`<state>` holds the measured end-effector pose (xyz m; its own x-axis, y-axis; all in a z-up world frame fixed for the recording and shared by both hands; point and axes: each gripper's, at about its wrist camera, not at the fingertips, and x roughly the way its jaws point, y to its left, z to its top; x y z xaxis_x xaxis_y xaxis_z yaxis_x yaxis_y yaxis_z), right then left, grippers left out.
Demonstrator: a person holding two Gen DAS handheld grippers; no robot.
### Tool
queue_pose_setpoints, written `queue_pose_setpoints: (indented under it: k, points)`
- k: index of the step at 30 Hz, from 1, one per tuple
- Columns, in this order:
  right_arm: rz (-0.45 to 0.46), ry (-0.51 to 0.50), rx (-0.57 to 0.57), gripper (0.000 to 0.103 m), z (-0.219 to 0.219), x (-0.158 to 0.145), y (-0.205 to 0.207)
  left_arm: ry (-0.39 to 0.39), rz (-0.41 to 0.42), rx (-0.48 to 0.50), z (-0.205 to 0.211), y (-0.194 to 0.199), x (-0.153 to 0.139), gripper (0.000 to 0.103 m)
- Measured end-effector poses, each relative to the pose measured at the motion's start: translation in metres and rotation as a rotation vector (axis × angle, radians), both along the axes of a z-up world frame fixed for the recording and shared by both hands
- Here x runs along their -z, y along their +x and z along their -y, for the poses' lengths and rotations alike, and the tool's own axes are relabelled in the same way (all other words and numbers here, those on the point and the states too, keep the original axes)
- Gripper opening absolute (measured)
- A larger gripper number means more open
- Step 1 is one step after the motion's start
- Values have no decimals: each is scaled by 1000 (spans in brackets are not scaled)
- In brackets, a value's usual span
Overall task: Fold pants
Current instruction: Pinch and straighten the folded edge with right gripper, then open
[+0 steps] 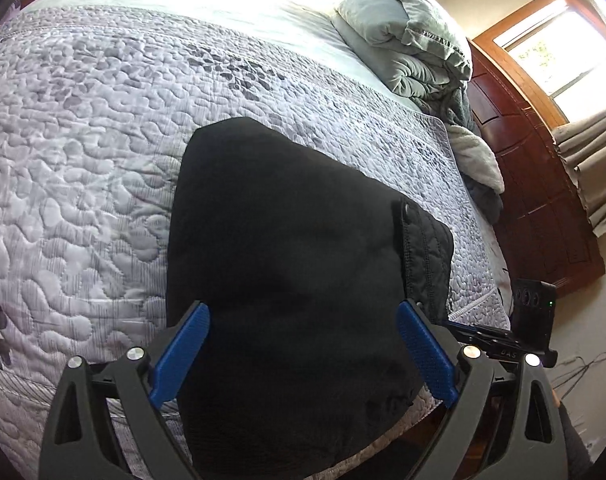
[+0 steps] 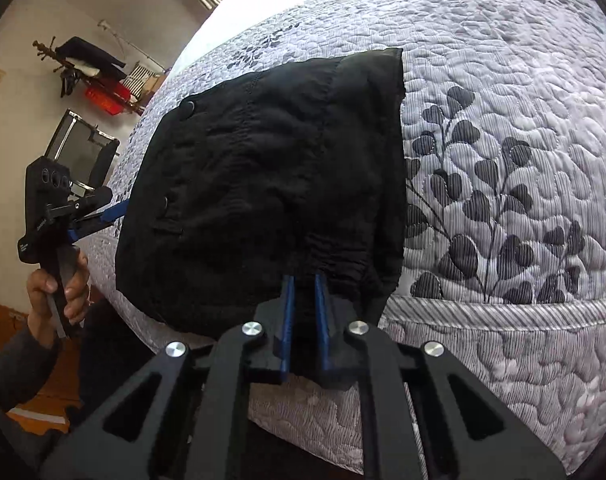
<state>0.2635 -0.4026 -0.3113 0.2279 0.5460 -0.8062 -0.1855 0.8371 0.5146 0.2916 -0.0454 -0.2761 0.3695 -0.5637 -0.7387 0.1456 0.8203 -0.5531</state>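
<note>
Pants (image 2: 263, 184), black and folded into a thick rumpled bundle, lying at the near edge of the quilted bedspread (image 2: 503, 160), right gripper (image 2: 304, 280) pinched on their hem, left gripper (image 1: 303, 316) spread wide over them.

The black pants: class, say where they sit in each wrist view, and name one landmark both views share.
Left wrist view: the black pants fill the lower centre, between the open fingers of the left gripper.
Right wrist view: they lie centre-left, their near edge pinched by the right gripper.
Shared landmark: the grey quilted bedspread beneath them.
</note>
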Motion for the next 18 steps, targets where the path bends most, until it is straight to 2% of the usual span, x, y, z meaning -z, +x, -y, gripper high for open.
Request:
queue_pose_setpoints:
  k: [2,5,7,10,12,13,14,15,16,18]
  points:
    - [51,2,1,36,-2,-23,1,-13,28,-4,-10,-2,-11,95]
    - [123,38,33,37,-5,-52,22,-8,58,-10,-24,3,-21,97]
    - [138,91,59,37,-9,-57,47,-15,50,-22,-32,12,-21,97]
    - [93,204,114,40,-10,-39,86,-48,8,-32,-38,25,-11,97]
    - [33,215,158,40,-6,-14,105,-43,-30,-4,-33,33,-2,97]
    - [6,181,177,33,-1,0,110,-24,-39,13,-30,36,2,97]
    - [-16,148,192,15,3,13,111,-5,-42,20,-28,36,6,97]
    - [-35,140,211,4,11,24,110,4,-48,21,-27,37,9,97]
    - [-43,169,226,0,17,28,105,0,-60,23,-28,38,12,97]
    - [-14,217,233,4,23,17,93,-14,-74,20,-31,40,17,97]
